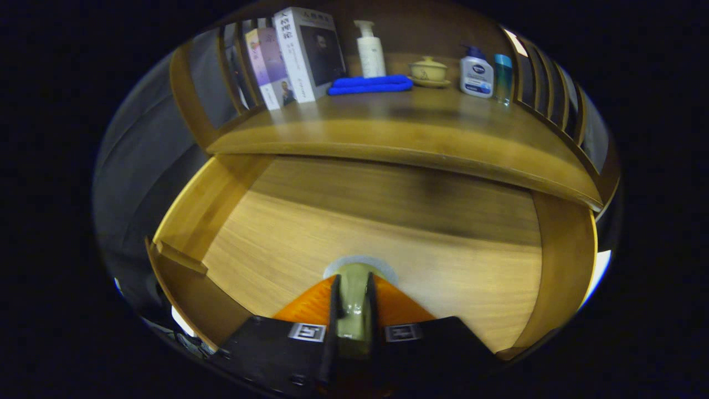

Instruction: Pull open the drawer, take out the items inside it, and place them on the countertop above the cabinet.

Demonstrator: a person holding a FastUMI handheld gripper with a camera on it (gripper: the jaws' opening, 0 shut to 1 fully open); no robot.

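The wooden drawer stands pulled open below the countertop. My gripper is over the drawer's front part, shut on a pale greenish, rounded item with a whitish rim at its far end. Both fingers press its sides. The part of the drawer floor that shows ahead of the fingers is bare wood; its back lies in shadow under the countertop's edge.
At the back of the countertop stand several books, a white pump bottle, a folded blue cloth, a lidded cream cup on a saucer, a white-and-blue bottle and a teal bottle. Slatted wooden rails flank it.
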